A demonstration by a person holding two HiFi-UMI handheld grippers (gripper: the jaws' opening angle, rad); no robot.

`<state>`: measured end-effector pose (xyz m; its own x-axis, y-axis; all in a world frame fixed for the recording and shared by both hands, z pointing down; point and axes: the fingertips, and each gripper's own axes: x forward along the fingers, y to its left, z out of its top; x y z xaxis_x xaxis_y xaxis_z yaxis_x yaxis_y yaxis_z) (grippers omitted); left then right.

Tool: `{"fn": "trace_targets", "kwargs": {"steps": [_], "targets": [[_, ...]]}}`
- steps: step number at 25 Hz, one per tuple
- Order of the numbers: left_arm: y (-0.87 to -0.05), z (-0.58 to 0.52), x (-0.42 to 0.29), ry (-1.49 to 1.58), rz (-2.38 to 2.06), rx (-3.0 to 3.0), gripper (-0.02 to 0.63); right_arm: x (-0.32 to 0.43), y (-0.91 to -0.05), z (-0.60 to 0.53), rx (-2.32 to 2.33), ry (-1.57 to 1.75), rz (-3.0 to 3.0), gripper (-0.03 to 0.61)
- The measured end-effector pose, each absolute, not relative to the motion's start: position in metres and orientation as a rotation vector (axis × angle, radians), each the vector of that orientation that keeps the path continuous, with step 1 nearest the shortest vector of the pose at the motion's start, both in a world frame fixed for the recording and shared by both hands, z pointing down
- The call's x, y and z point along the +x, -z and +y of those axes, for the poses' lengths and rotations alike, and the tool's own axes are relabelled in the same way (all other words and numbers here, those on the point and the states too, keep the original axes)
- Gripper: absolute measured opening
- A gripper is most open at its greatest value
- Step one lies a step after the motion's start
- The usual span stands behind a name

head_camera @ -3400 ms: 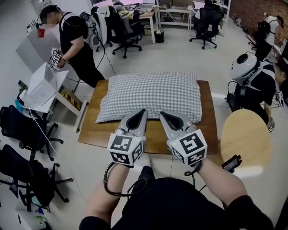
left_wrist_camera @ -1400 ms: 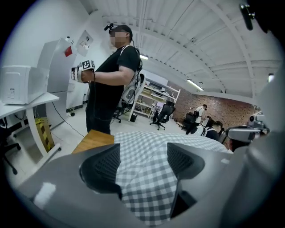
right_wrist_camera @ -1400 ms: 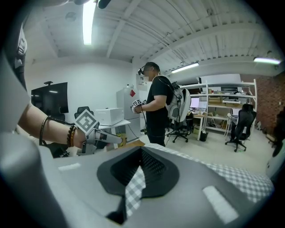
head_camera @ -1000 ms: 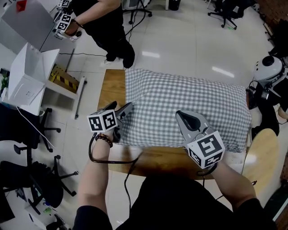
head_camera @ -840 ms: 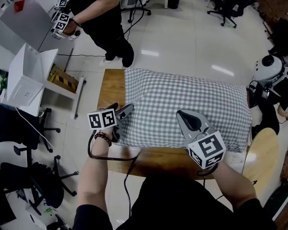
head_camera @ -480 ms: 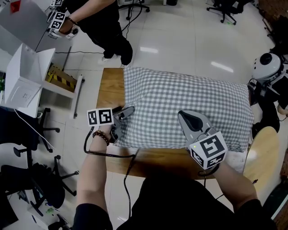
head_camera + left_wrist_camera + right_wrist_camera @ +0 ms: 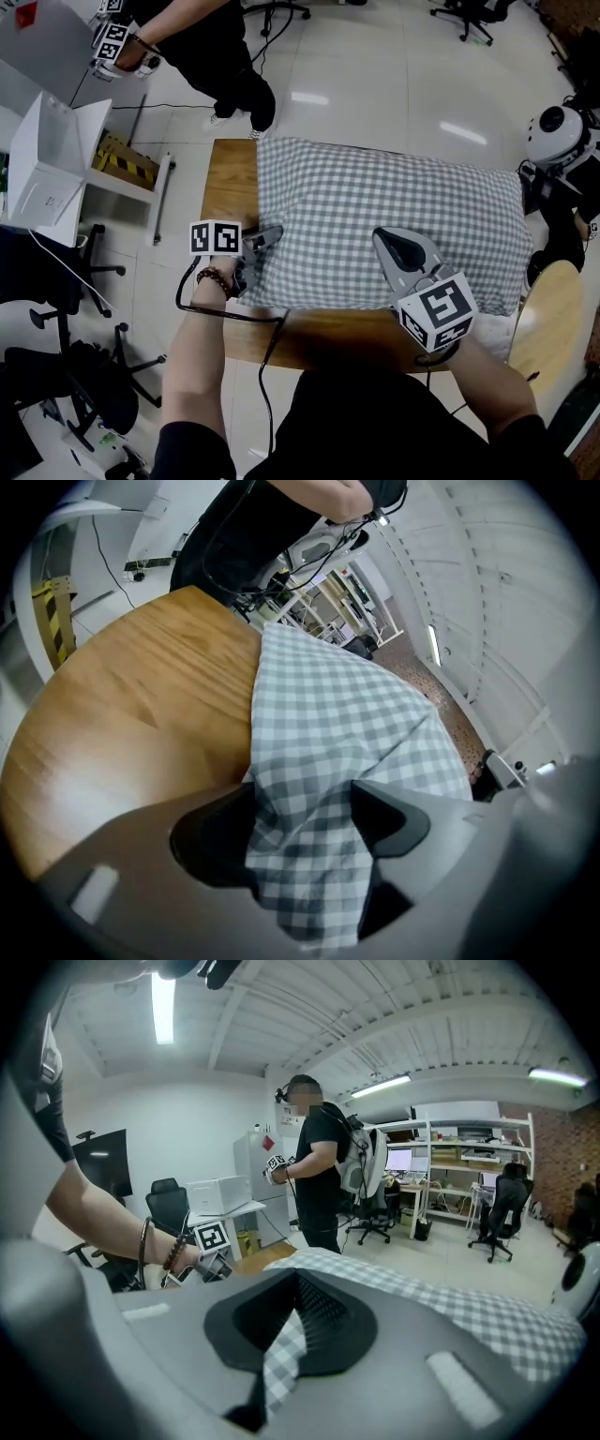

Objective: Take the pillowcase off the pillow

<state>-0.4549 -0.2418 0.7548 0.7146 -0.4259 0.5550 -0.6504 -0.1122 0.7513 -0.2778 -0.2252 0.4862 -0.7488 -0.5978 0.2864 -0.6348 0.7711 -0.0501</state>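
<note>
The grey-and-white checked fabric pillowcase (image 7: 375, 202) is laid on the brown wooden counter (image 7: 230, 183). Its near edge is pinched by the right tool (image 7: 392, 242). Its left corner is bunched between the parted, just-closing jaws of the left tool (image 7: 270, 233).

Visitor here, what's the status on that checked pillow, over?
Right tool shut on grey-and-white checked fabric pillowcase. Left tool: jaws just closing round the left corner, not yet clamped. Pillowcase not yet off. Nothing in the way.
</note>
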Motion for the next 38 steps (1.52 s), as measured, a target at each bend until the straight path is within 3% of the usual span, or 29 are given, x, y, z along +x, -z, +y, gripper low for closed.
{"fn": "trace_targets", "kwargs": {"steps": [6,10,12,38], "targets": [[-0.744,-0.248,-0.450,-0.266,-0.885,1.815,0.181,-0.278,-0.486,-0.226,0.962,-0.213,-2.714,0.002],[-0.738,-0.250,-0.454,-0.279,-0.946,1.846,0.039,-0.276,-0.484,-0.225,0.963,-0.213,-2.714,0.002],[-0.734,-0.251,-0.455,-0.294,-0.982,1.877,0.009,-0.273,-0.483,-0.226,0.968,-0.212,-2.714,0.002],[-0.686,-0.223,-0.445,-0.672,-1.671,1.950,0.007,-0.143,-0.445,-0.188,1.169,-0.068,-2.667,0.002]]}}
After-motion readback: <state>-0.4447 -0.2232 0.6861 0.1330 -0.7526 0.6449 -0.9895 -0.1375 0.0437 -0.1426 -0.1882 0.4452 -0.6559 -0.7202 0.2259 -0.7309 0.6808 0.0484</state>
